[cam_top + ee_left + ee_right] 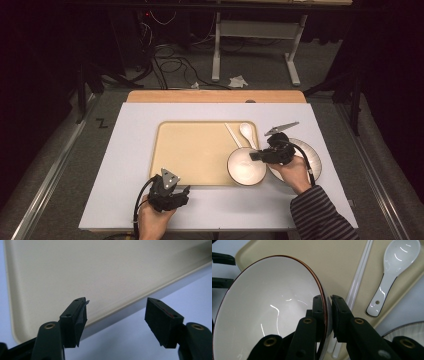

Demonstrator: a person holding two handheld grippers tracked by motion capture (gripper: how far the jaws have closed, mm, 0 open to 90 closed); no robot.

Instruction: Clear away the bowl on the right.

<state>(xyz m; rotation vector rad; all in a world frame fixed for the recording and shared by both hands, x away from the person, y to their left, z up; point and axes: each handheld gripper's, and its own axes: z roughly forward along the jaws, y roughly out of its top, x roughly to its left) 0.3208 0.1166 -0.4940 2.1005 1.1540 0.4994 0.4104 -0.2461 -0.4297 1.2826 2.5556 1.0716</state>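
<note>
White glazed bowl (269, 307), pinched at its rim by the right gripper (329, 315).
It looked stiff, slippery and breakable near the tray's (200, 175) right edge; left gripper (116, 322) spread, empty.

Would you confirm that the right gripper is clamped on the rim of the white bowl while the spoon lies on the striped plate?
Not quite. The spoon lies on the beige tray, beside the chopsticks, not on the striped plate; the high view shows this. The rest holds: the right gripper is clamped on the rim of the white bowl.
</note>
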